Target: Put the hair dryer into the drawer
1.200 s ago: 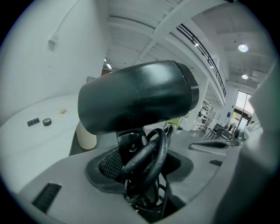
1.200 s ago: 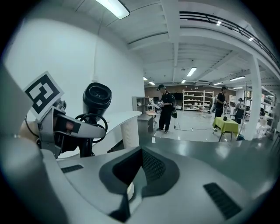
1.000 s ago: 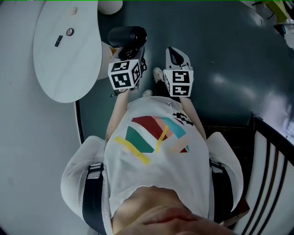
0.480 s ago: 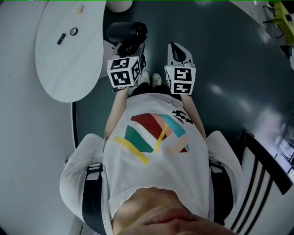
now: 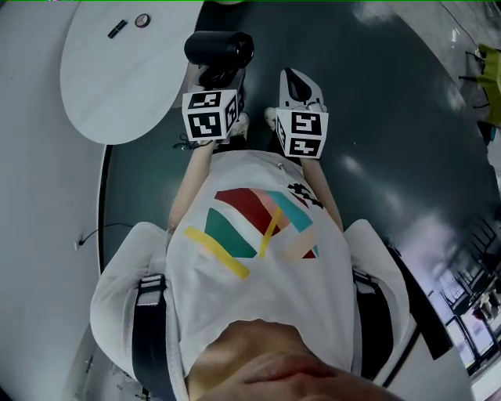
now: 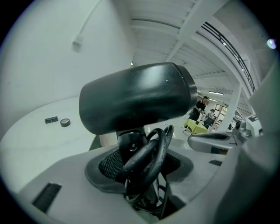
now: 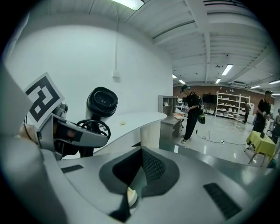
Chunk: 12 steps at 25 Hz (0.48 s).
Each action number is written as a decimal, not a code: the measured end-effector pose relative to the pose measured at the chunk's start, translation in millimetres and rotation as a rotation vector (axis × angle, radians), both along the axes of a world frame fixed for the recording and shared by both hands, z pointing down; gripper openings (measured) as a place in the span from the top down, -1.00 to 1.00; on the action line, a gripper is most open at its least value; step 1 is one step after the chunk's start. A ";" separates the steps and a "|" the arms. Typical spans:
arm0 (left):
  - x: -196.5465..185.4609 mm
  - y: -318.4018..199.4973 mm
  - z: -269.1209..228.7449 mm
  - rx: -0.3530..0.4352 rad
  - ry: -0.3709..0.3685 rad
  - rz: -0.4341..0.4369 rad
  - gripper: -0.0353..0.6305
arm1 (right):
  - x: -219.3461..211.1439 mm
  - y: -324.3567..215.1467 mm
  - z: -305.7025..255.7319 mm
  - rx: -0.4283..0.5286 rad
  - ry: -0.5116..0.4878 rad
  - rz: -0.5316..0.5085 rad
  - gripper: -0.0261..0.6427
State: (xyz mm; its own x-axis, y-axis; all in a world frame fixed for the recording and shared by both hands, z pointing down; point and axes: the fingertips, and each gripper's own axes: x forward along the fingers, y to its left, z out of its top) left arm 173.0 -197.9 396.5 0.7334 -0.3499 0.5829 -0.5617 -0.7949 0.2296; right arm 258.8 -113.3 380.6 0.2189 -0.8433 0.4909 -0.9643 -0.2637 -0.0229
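At my left stands the round white bench. My left gripper clamps the hair dryer by its handle and coiled cord, barrel crosswise above the jaws. My right gripper rides beside it, closed and empty. No drawer shows.

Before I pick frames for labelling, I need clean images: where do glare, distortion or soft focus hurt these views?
Head view: pale glare patches streak the glossy dark floor. Left gripper view: the black barrel-shaped hair dryer looms close with soft highlights; a black vignette cuts the corners. Right gripper view: same vignette; the long ceiling light at the top edge is blown out.
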 end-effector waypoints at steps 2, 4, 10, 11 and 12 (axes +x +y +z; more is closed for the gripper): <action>3.0 -4.6 -0.8 -0.010 0.002 -0.040 0.21 | 5.7 -9.0 -7.5 0.015 -0.012 -0.036 0.89; 4.0 -6.9 0.0 -0.018 0.006 -0.080 0.21 | 9.4 -15.5 -12.1 0.022 -0.008 -0.075 0.89; 1.3 -12.5 15.4 0.001 -0.009 -0.195 0.22 | 19.7 -29.8 5.4 -0.004 -0.020 -0.205 0.89; -1.4 -11.9 18.8 0.009 -0.019 -0.211 0.22 | 20.3 -30.4 8.4 -0.004 -0.030 -0.224 0.89; -4.1 -11.5 21.8 0.015 -0.028 -0.227 0.22 | 21.1 -31.6 10.7 -0.003 -0.036 -0.240 0.89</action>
State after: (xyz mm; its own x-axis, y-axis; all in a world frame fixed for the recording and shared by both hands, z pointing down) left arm 168.9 -209.3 418.4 0.6185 -0.5128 0.5954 -0.7323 -0.6509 0.2002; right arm 279.9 -144.9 391.3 -0.0050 -0.8677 0.4970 -0.9979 -0.0274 -0.0579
